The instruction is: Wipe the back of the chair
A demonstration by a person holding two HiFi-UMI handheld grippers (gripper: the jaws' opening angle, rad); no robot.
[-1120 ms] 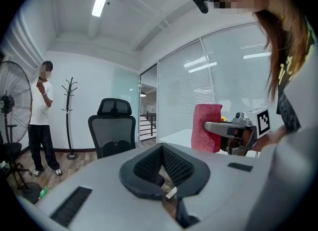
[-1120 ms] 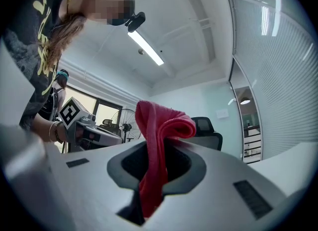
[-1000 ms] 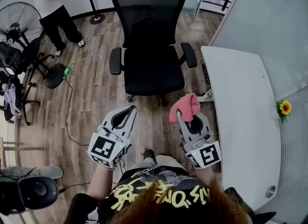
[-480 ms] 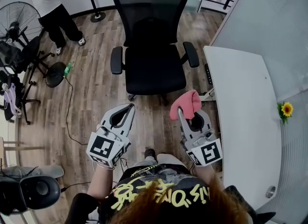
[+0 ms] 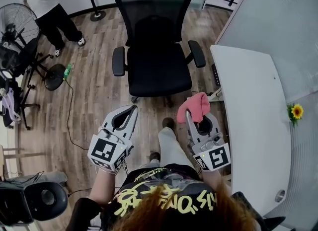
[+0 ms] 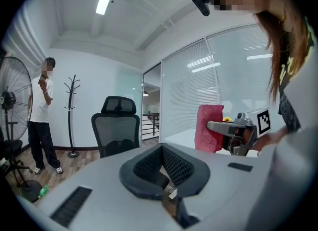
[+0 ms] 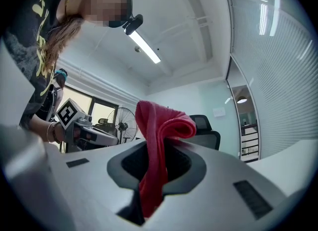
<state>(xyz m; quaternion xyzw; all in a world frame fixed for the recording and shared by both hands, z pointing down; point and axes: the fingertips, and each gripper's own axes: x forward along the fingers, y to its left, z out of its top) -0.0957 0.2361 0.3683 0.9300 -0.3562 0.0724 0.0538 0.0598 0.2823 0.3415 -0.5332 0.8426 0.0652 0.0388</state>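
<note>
The right gripper [image 7: 158, 161] has its jaws clamped on a red cloth [image 7: 160, 125], which runs up between the pads and folds over in a loop above them. Level with it on its left, the left gripper [image 6: 162, 146] has its jaws brought together with nothing between them. Ahead of both grippers and well apart from them stands the black office chair [image 5: 153, 61], seat towards them, its mesh back [image 5: 153, 7] on the far side. A white desk [image 5: 253, 125] runs just beside the right gripper on its right. Far ahead and left of the left gripper stands a person [image 5: 50, 7], beside a floor fan [image 5: 16, 30].
</note>
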